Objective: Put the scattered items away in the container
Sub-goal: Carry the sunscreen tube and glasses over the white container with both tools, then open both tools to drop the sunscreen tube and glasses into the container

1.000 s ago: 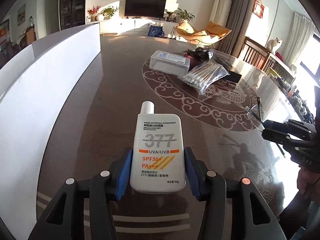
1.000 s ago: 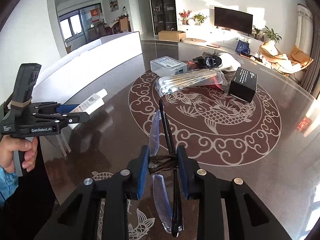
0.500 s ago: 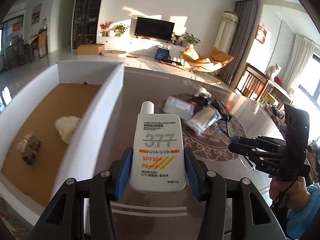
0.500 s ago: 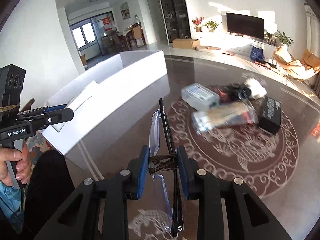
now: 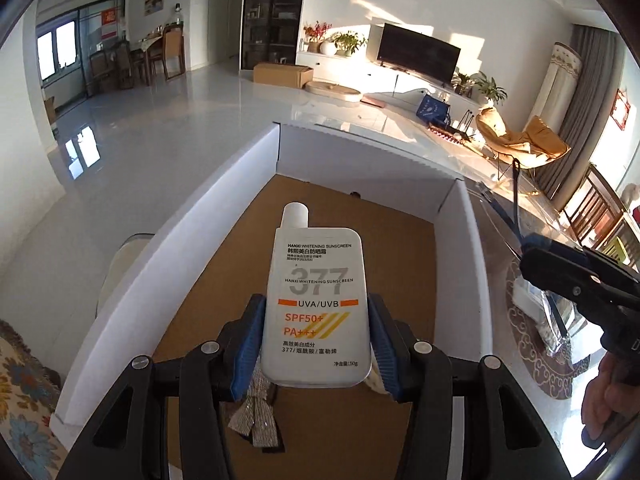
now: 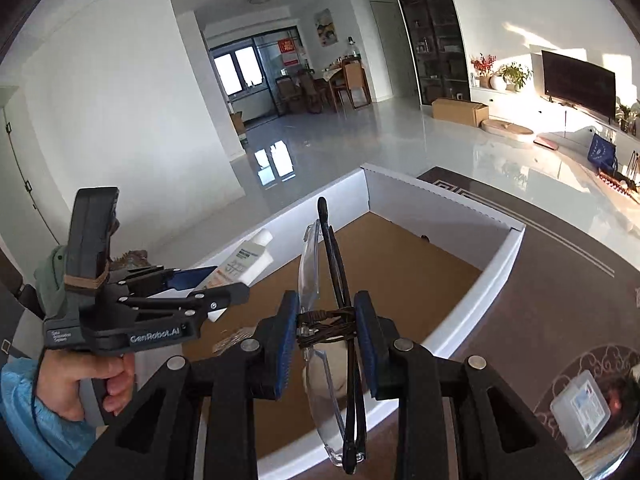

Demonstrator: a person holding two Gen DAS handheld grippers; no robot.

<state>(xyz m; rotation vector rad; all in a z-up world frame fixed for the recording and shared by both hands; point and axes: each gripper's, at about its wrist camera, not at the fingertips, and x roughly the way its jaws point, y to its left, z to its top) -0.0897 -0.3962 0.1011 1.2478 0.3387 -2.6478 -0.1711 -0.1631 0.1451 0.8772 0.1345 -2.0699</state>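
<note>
Sunscreen bottle (image 5: 318, 304) sits clamped in the left claw (image 5: 316, 344) over the white box (image 5: 168, 256); right claw (image 6: 326, 340), at 3 o'clock, pinches folded glasses (image 6: 332, 272) above the box too.

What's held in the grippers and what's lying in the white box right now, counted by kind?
Sunscreen bottle: 1, in the left gripper
Glasses: 1, in the right gripper
Glittery silver item: 1, on the floor of the white box
Pale beige lump: 1, in the box, seen behind the glasses
Total: 4
</note>
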